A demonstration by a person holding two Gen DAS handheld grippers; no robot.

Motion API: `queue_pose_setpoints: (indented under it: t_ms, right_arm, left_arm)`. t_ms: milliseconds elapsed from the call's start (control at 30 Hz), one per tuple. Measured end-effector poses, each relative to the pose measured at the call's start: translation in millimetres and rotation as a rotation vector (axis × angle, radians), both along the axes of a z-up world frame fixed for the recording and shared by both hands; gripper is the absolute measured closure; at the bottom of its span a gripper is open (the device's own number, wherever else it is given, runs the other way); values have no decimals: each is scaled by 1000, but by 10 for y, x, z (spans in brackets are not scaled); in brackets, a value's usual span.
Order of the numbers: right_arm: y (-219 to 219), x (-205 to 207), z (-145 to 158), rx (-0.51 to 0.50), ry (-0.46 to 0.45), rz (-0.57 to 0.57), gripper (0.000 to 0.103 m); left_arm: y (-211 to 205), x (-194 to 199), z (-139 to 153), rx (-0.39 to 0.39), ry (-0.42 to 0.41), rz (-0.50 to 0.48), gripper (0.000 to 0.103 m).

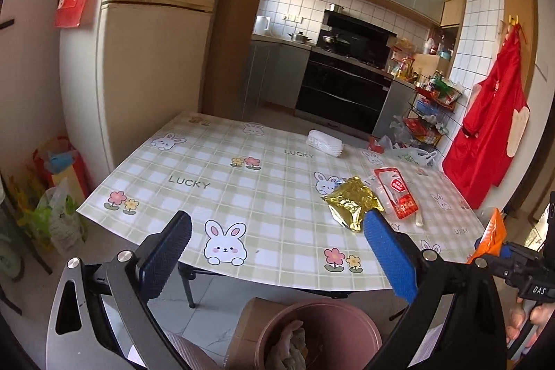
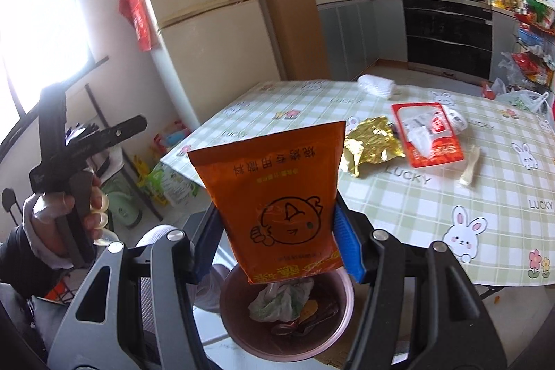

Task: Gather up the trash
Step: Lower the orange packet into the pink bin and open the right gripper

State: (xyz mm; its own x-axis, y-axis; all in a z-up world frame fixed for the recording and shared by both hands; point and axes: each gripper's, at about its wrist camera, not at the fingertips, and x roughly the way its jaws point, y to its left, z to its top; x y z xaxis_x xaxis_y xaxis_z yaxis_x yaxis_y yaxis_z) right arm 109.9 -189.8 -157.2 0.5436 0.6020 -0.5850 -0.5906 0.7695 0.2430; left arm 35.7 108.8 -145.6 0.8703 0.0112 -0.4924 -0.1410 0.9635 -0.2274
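My right gripper (image 2: 277,245) is shut on an orange snack pouch (image 2: 277,196), held upright right above a pink trash bin (image 2: 333,335) that has crumpled wrappers in it. The pouch's edge (image 1: 491,233) also shows at the far right of the left wrist view. My left gripper (image 1: 277,252) stands wide open with nothing between its blue pads (image 1: 388,255), above and just behind the bin (image 1: 347,318). On the rabbit-print table (image 1: 222,196) lie a gold foil wrapper (image 1: 350,203), a red-and-white packet (image 1: 397,193), a small white scrap (image 1: 419,219) and a white foam net (image 1: 324,141).
A cream fridge (image 1: 149,65) stands left of the table, with plastic bags (image 1: 59,214) on the floor beside it. Cardboard (image 1: 253,321) lies under the bin. A red apron (image 1: 492,127) hangs on the right wall. A person's hand (image 2: 59,214) grips the left tool's handle.
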Motion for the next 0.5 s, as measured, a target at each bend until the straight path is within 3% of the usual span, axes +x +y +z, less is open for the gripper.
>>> queue_pose_setpoints:
  t_ms: [500]
  right_arm:
    - [283,-70,-141,-52,61,58,32]
  left_arm:
    - [214,-86,-201,-40,53,56,6]
